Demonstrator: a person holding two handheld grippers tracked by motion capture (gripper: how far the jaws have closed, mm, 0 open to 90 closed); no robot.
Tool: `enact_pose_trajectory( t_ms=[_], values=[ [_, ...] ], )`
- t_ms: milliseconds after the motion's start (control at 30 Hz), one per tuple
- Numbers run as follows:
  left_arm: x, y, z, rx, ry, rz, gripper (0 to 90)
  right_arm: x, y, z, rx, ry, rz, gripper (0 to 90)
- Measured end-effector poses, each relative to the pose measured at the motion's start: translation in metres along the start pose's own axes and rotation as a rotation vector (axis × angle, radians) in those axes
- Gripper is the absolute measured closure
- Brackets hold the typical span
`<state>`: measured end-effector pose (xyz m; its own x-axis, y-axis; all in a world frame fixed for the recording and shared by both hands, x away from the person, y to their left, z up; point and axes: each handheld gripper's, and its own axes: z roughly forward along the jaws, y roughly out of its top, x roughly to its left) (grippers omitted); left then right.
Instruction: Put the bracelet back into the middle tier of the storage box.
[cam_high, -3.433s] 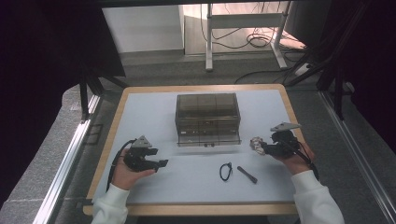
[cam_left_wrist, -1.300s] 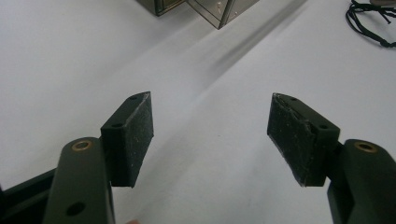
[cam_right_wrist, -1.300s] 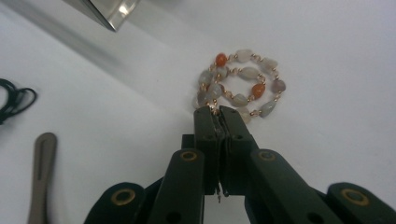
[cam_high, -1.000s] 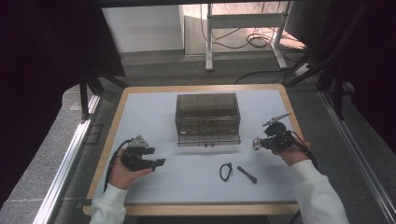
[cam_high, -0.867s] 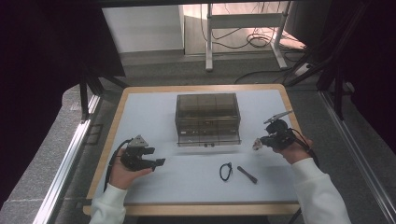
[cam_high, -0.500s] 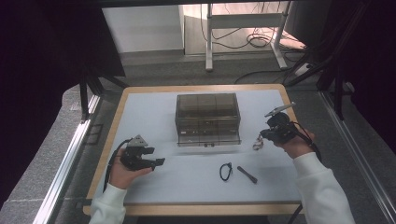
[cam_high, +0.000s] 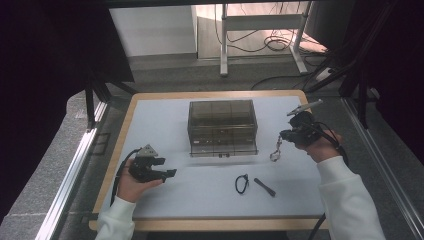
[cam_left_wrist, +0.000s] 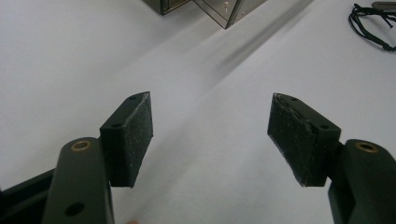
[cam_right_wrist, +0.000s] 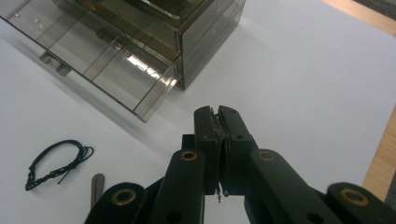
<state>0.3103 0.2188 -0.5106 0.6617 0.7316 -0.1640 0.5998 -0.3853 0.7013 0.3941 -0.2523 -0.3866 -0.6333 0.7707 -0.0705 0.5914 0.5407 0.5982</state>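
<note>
Left claw (cam_high: 167, 173) rests on the table (cam_high: 165, 120), jaws wide, nothing between them. Smoky drawer box (cam_high: 222, 127) at centre, lower drawer pulled out. Right claw (cam_high: 283, 135) is clamped on a thin chain (cam_high: 275, 150) dangling beside the box: light, limp, likely to swing, best pinched near one end. Its links and clasp are too small to resolve.

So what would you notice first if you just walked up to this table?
Probably the smoky see-through drawer box in the middle of the white table, with its bottom drawer pulled out. Next, the right gripper, pinching a little silvery chain that dangles beside the box.
</note>
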Motion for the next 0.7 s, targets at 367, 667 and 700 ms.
enact_pose_trajectory(
  t_ms=[367,667,700],
  values=[
    [0.001,0.0,0.001,-0.001,0.001,-0.002,31.5,-0.002,0.009,-0.011,-0.021,0.017,-0.009,87.4],
    [0.001,-0.001,0.001,-0.008,0.001,-0.014,31.5,-0.003,0.018,-0.018,-0.012,0.017,-0.013,87.5],
    [0.002,-0.001,0.001,-0.008,0.002,-0.012,31.6,-0.003,0.019,-0.019,-0.014,0.016,-0.017,87.5]
  ],
)
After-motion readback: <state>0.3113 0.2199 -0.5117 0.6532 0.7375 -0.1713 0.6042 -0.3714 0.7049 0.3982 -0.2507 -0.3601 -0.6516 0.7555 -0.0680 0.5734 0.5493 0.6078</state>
